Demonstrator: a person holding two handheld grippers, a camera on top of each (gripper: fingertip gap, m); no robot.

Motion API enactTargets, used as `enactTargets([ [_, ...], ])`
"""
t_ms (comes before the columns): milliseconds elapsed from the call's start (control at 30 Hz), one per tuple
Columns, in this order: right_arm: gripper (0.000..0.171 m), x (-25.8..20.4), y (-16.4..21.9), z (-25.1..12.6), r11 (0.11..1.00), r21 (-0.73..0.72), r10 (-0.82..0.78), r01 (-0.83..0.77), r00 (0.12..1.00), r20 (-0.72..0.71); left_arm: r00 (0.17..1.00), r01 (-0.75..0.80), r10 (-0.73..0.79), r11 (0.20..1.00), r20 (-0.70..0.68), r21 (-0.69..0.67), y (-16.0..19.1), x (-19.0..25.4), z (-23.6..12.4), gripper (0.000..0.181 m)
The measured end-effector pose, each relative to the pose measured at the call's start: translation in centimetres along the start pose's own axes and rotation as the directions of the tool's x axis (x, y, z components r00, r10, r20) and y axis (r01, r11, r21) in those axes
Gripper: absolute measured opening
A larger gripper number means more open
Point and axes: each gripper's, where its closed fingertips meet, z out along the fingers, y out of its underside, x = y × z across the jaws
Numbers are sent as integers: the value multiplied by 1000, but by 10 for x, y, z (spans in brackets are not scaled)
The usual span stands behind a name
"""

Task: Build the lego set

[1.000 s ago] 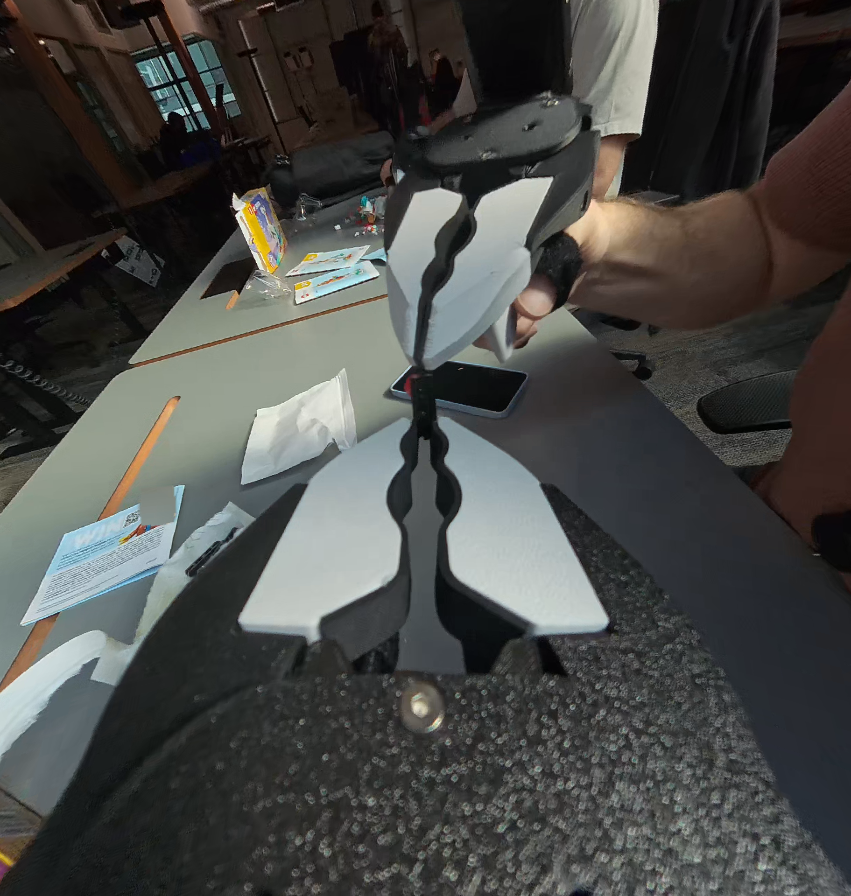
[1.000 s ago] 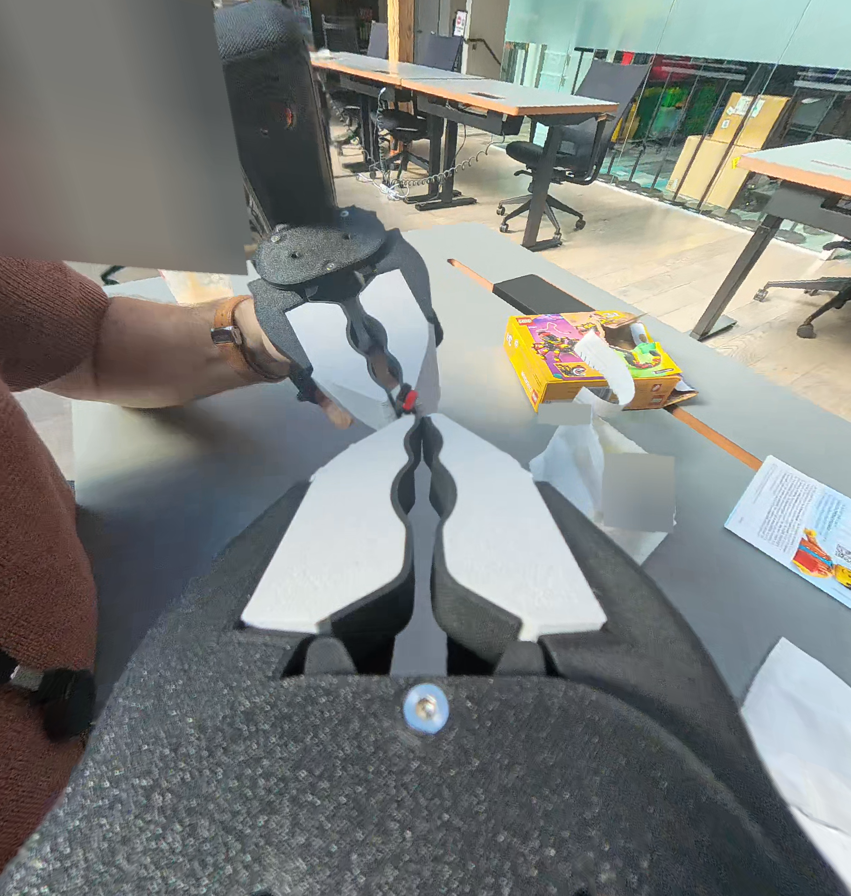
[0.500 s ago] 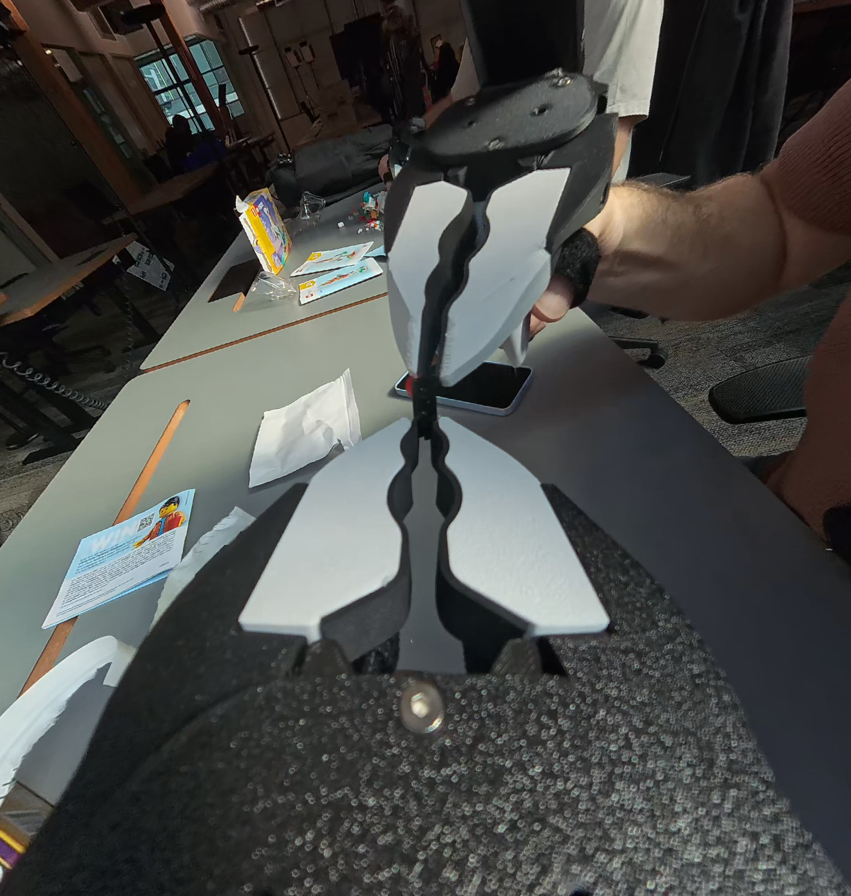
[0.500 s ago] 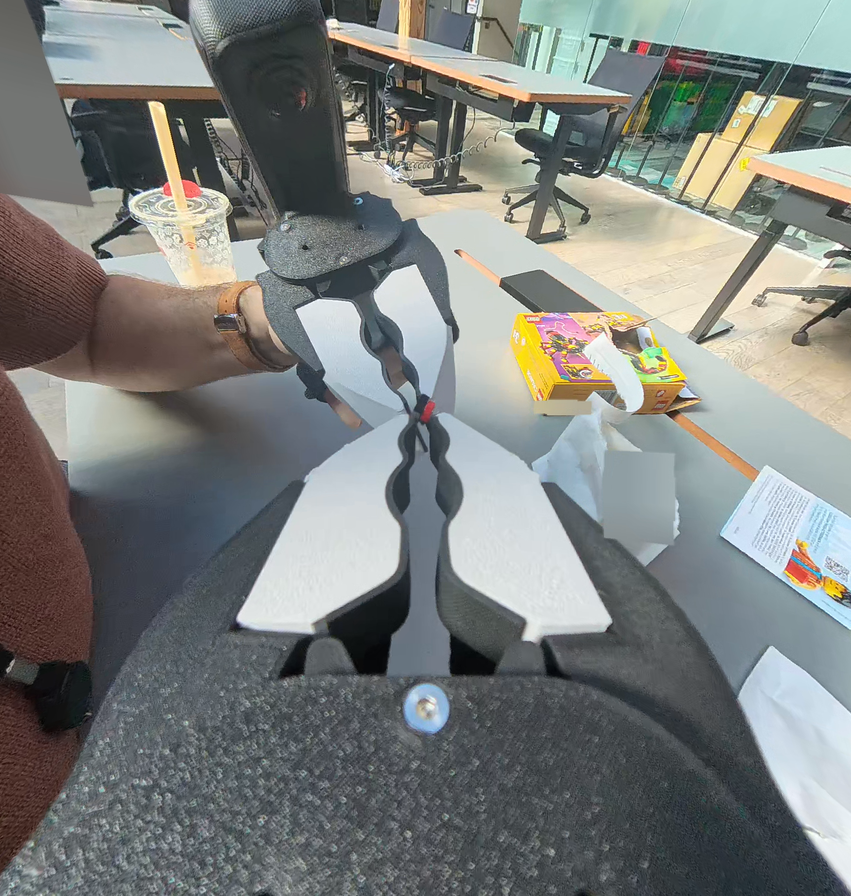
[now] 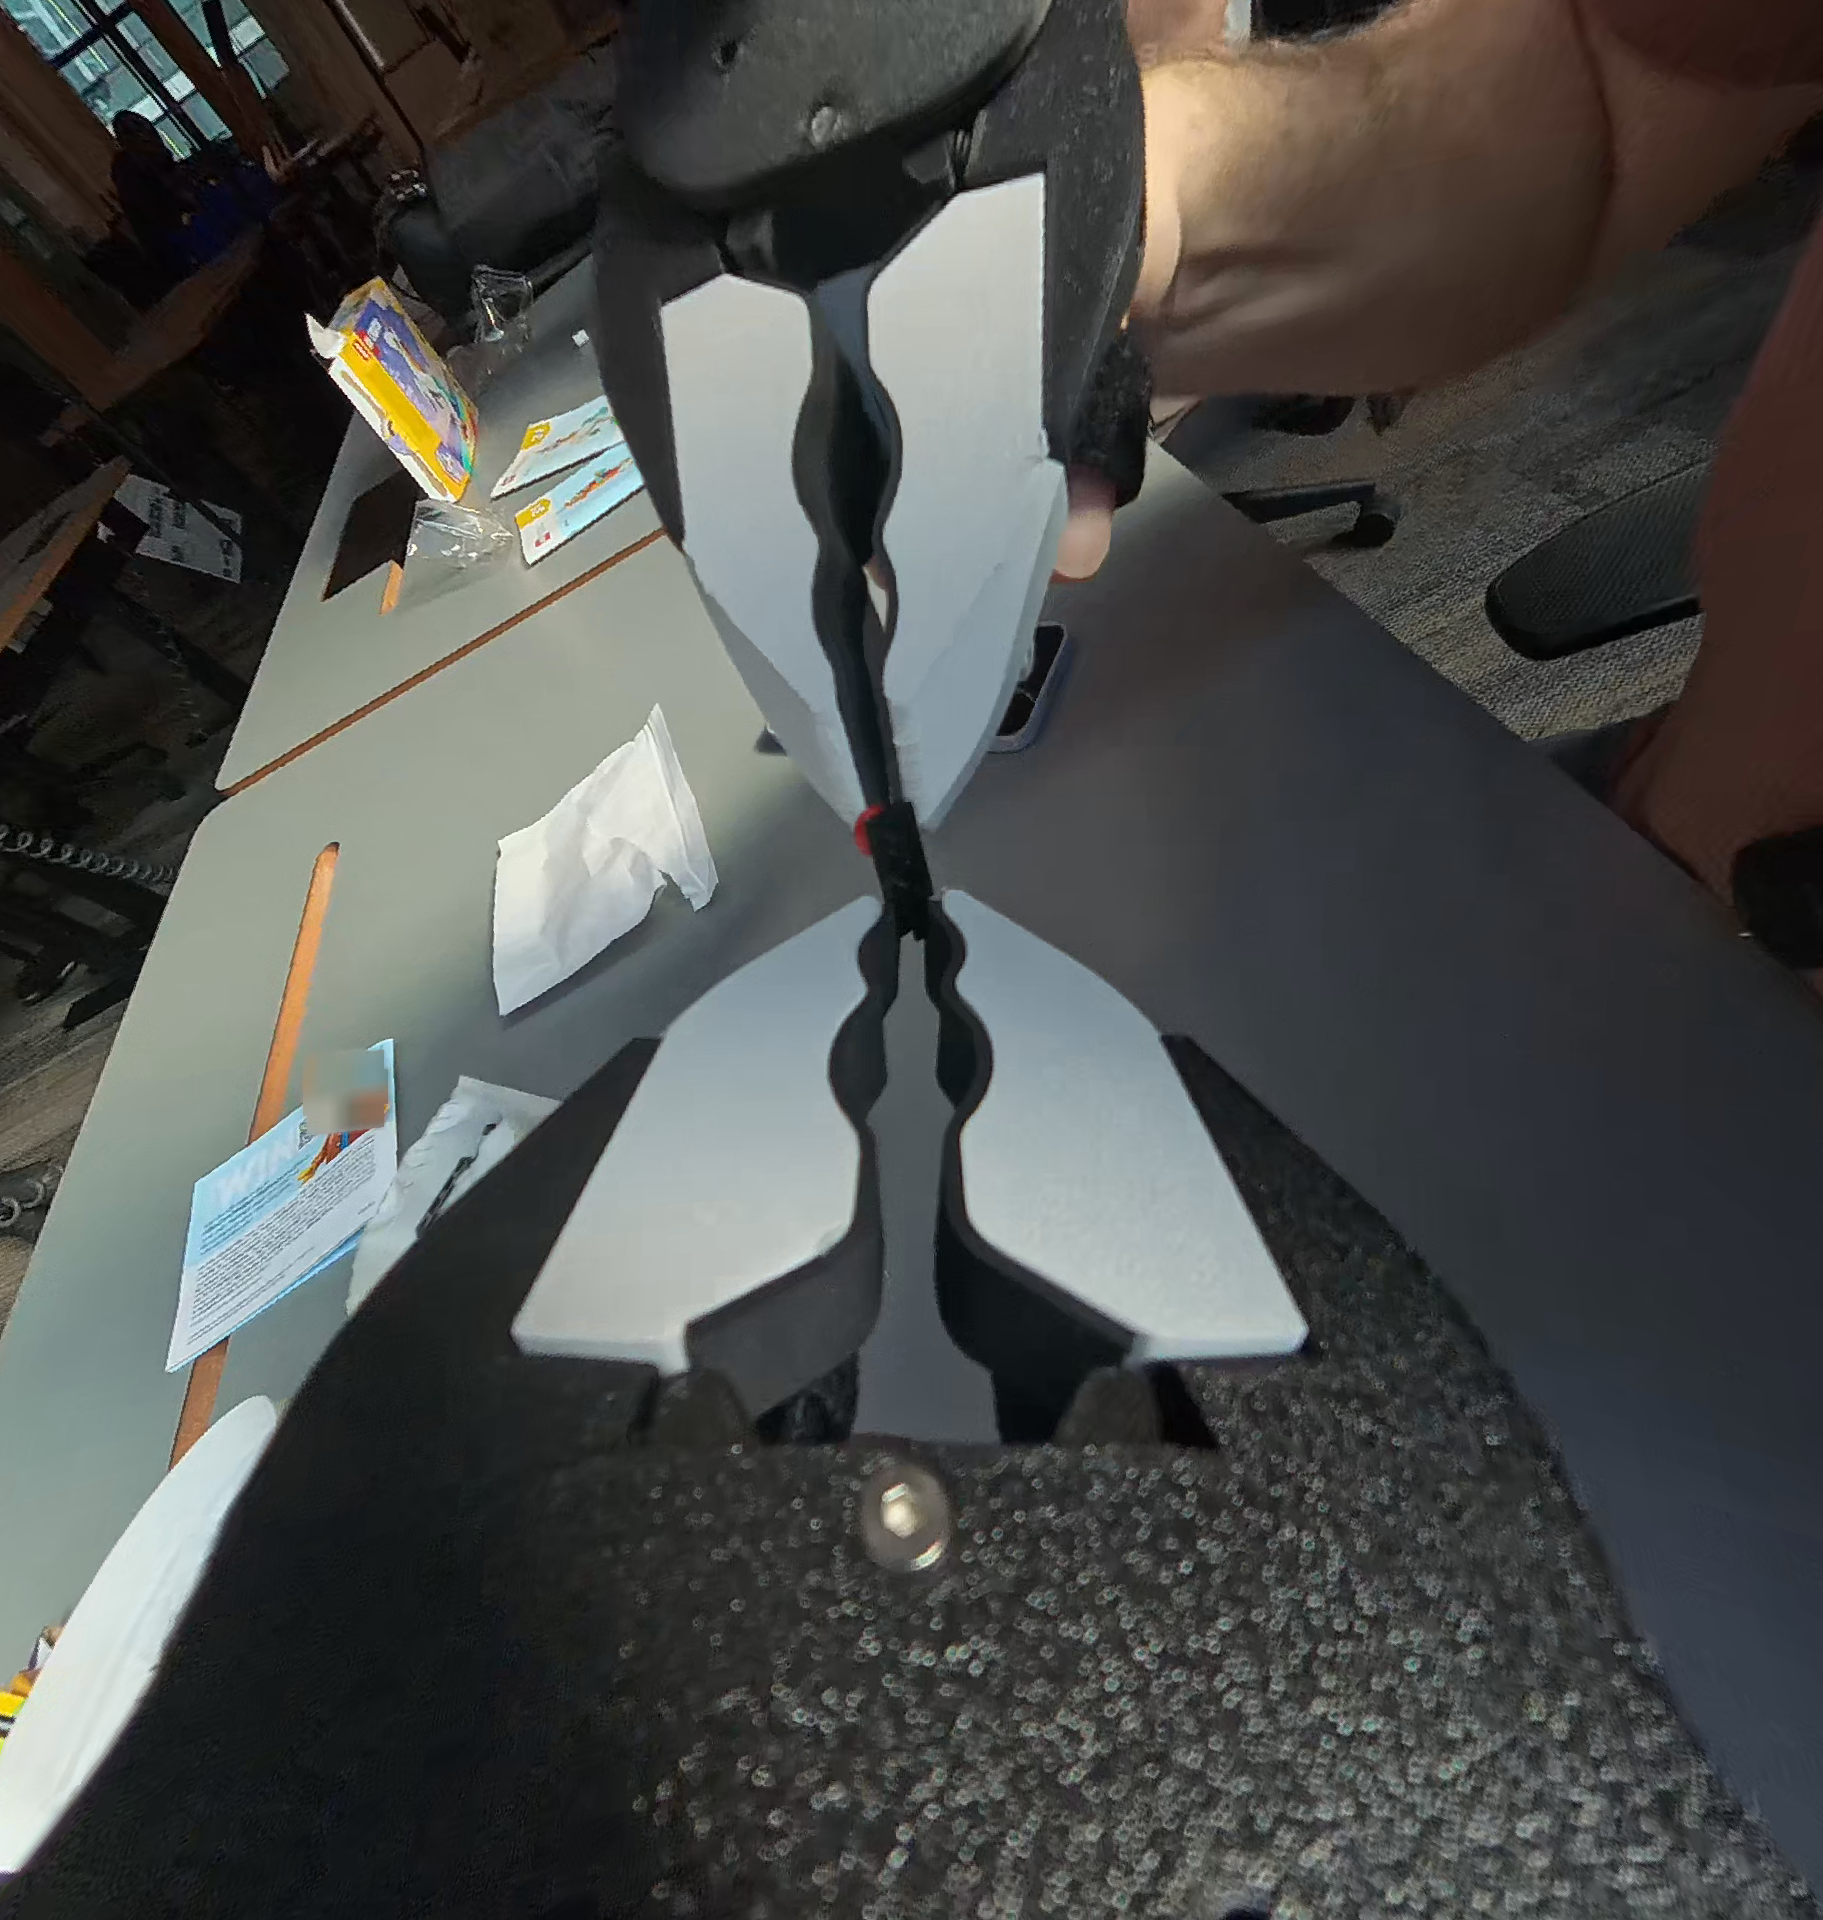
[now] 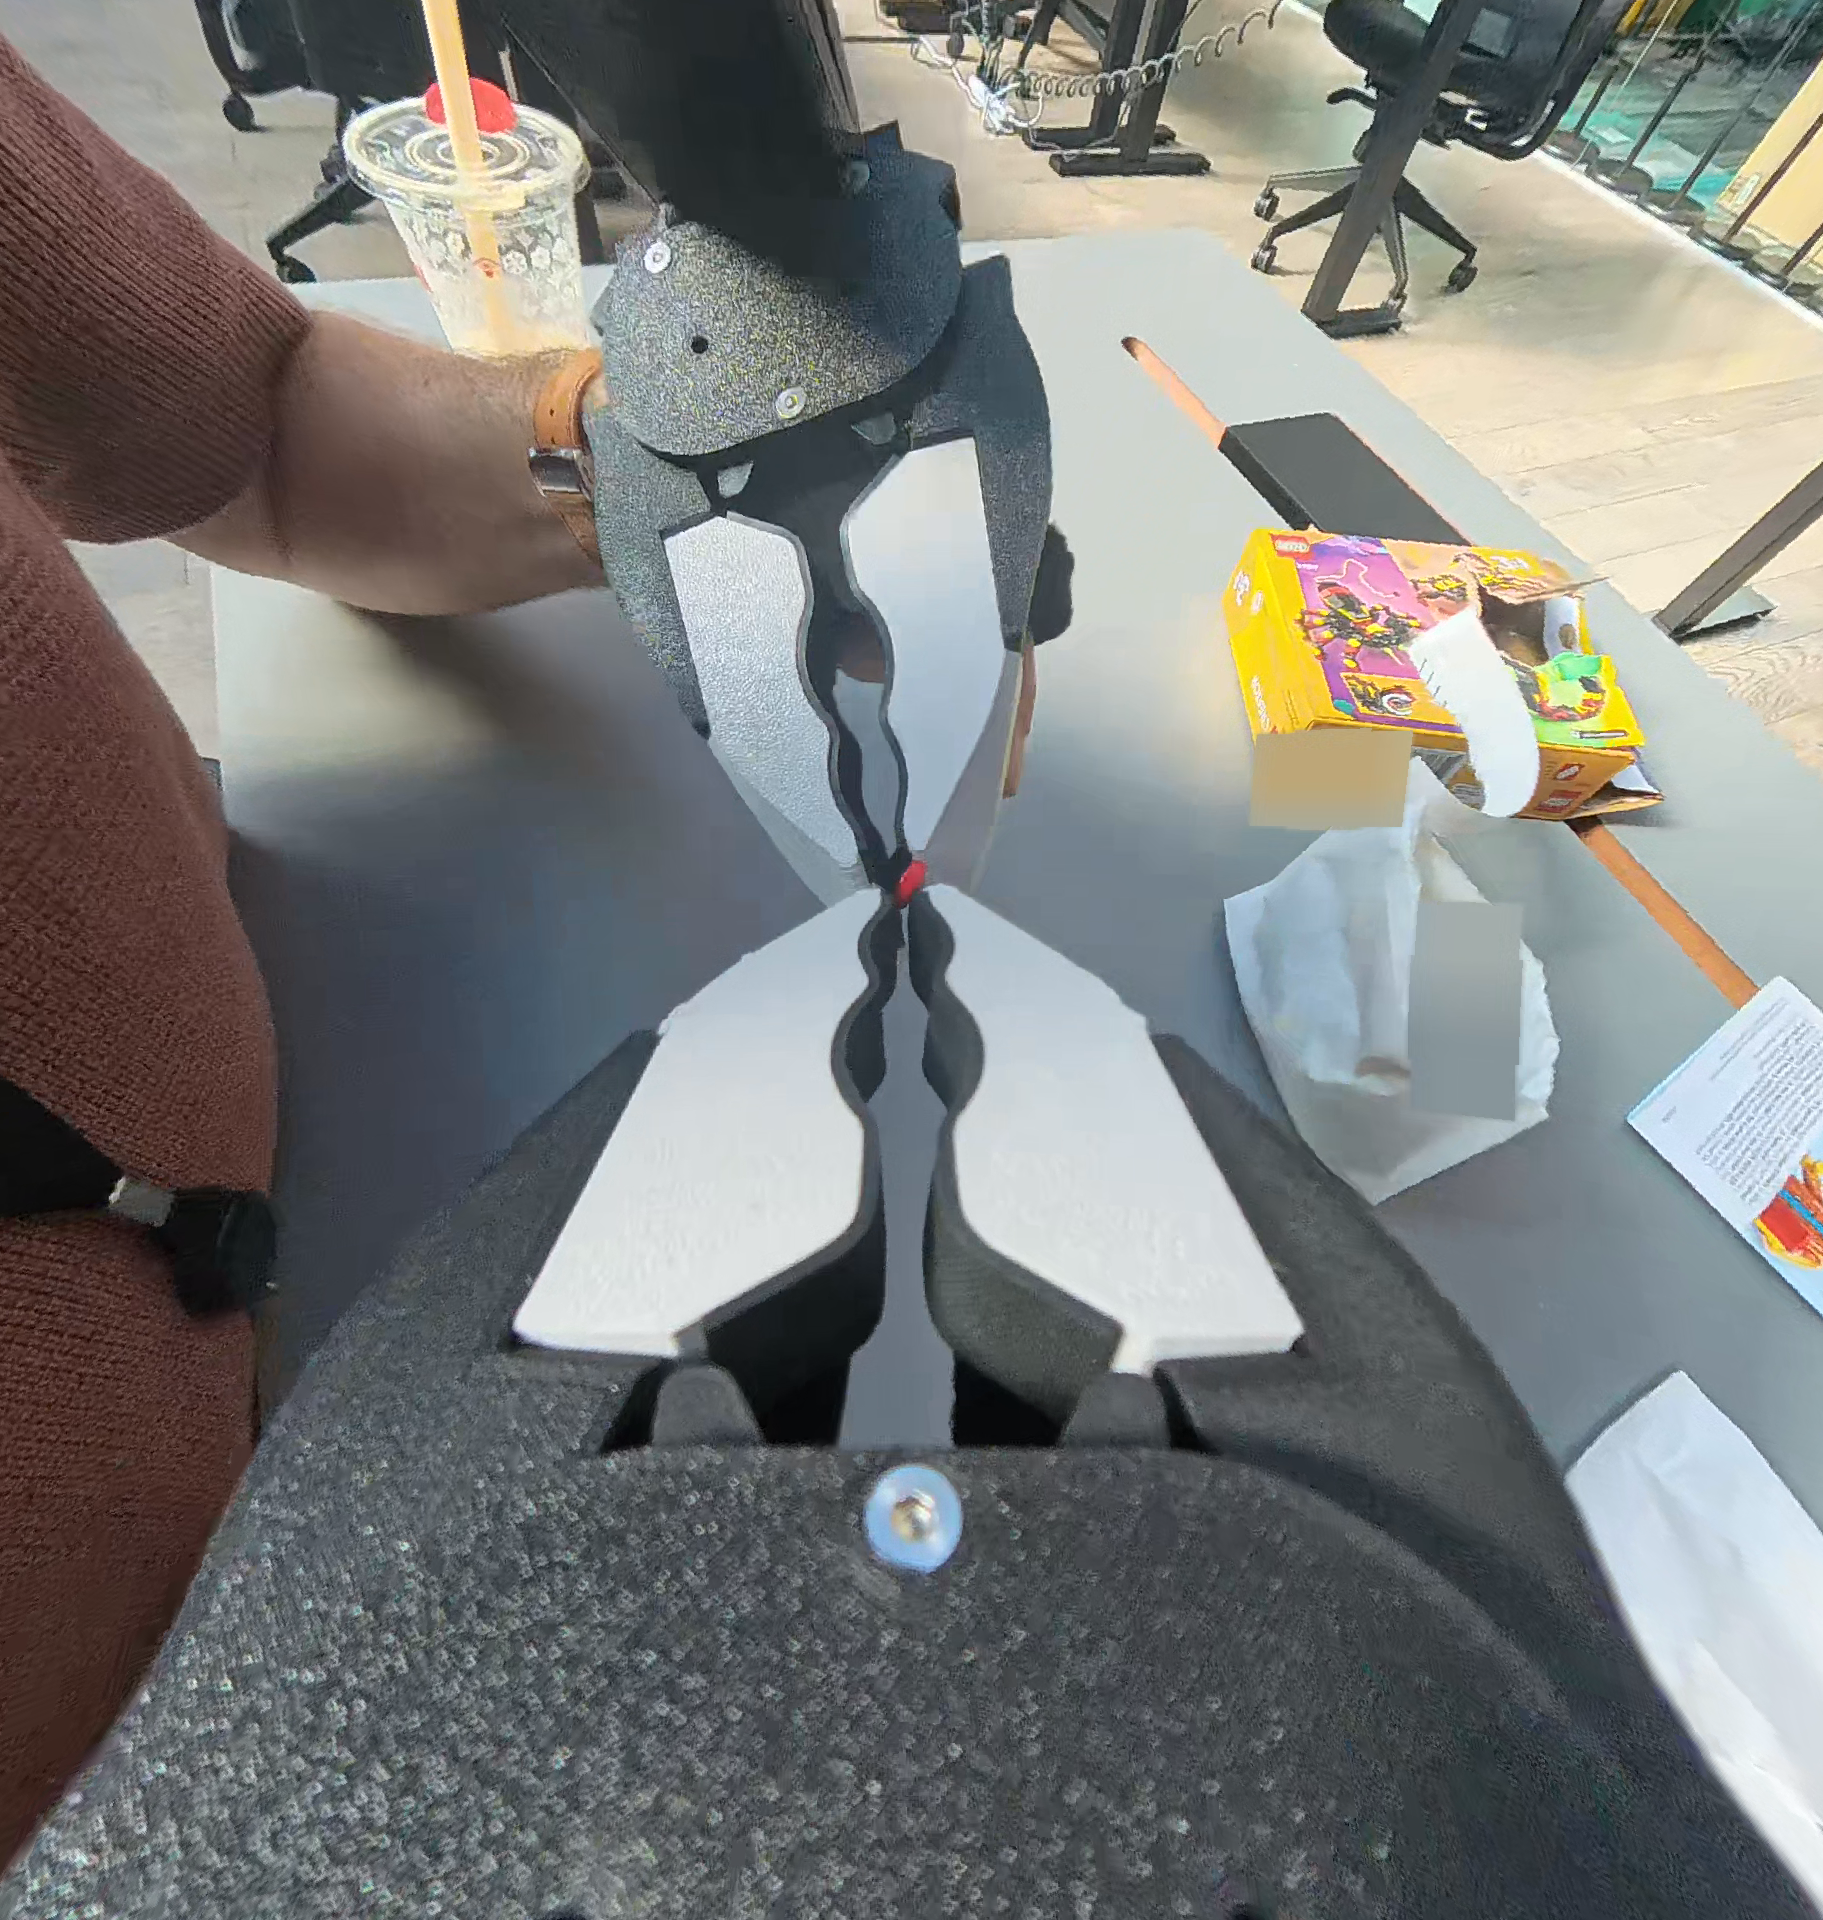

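My left gripper [image 5: 912,920] and right gripper [image 6: 902,912] meet tip to tip above the grey table [image 5: 1302,935]. A small black lego piece [image 5: 902,862] with a red bit [image 5: 865,823] at its far end is pinched between them. In the left wrist view the right gripper [image 5: 886,795] comes down from above and is shut on the red-tipped end. In the right wrist view the left gripper [image 6: 886,862] comes down from above, and only the red bit [image 6: 909,876] shows between the tips. Both are shut.
In the left wrist view lie a white paper bag [image 5: 595,862], a blue leaflet [image 5: 283,1205] and a phone [image 5: 1032,675], half hidden. In the right wrist view are a yellow lego box [image 6: 1406,675], a white bag [image 6: 1385,997], a leaflet [image 6: 1780,1143] and a drink cup [image 6: 471,208]. Only a small space, under 4 cm, lies between the two pairs of fingers.
Both grippers stay shut on the piece. The two have swung so each stands steeper and closer in the other's view. The drink cup has come into the right wrist view.
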Motion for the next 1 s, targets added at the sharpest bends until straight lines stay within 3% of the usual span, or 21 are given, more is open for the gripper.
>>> enactTargets([
  [100,0,0,12,1,997,-76,-31,30,1000,-3,999,-12,10,999,-48,-30,6,7,3,5],
  [200,0,21,13,-6,997,-73,-45,37,993,-105,996,-36,28,996,-89,-80,17,20,12,4],
  [367,0,9,19,-4,997,-62,-41,37,997,-62,996,83,-83,996,-18,13,12,7,7,4],
  [400,10,7,17,-4,999,-41,-34,32,998,-56,996,93,-93,995,-7,26,11,6,6,4],
  [433,9,4,14,-4,999,-23,-26,26,999,-39,995,97,-97,995,-6,32,10,6,6,4],
  [1000,6,-14,14,5,992,-45,-114,115,993,25,991,108,-103,993,-88,48,6,21,6,4],
])
